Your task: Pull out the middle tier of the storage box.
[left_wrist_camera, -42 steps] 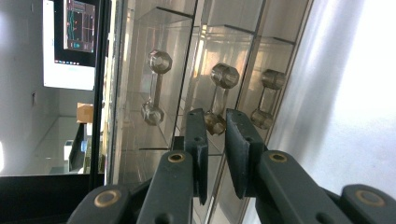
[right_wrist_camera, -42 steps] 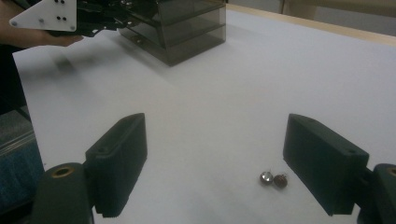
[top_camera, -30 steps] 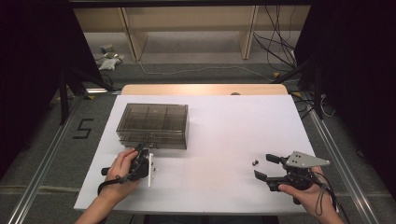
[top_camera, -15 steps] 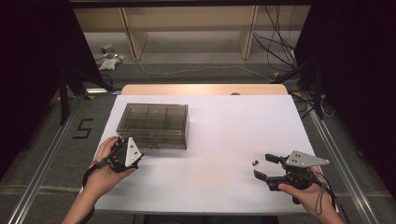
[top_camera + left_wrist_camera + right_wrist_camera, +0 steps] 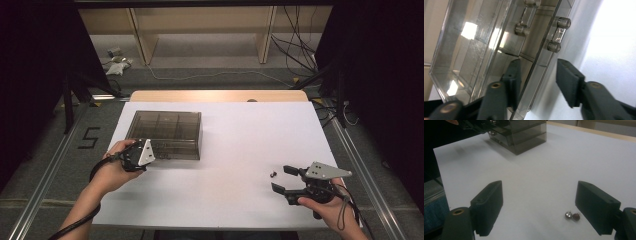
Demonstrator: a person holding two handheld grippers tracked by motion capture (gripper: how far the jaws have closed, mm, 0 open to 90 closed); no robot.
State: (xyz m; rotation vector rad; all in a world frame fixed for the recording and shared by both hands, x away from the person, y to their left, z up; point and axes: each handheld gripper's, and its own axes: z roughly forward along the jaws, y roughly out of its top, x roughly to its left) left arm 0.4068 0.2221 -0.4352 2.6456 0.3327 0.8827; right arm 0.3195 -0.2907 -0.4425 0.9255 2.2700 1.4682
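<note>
Smoky clear plastic between the left gripper's (image 5: 537, 72) black pads (image 5: 567, 80): front rim of the compartment box (image 5: 474, 50), caught edge-on. Jaws half-narrowed, just now closing in. One pad lying over the lid side, close against it. Other pad outside, a visible gap left to the wall, so no squeeze yet by the look of it. Two clear latch knuckles (image 5: 556, 33) a little farther along the same rim, ahead of the pads.

From the high view: left gripper (image 5: 137, 155) at the box's (image 5: 165, 130) near left corner, box lying flat on the white table (image 5: 250, 140), long side running across the table, lid seemingly down. Rim in line with the jaw gap, so probably a matter of pinching and lifting along that front edge. Left hand much the nearer to the box.

Right gripper (image 5: 539, 195) spread wide, nothing between the pads, resting low near the table's near right edge (image 5: 282, 179), well apart from the box (image 5: 524, 135). Two small round studs (image 5: 572, 216), one silvery and one dark red, touching each other, on the table just ahead of it, close to one pad; same pair just beyond the jaw tips from above (image 5: 273, 174).

Open white surface between the two hands, nothing blocking the lid's swing. Wooden strip along the far edge, shelving and loose cables beyond.
</note>
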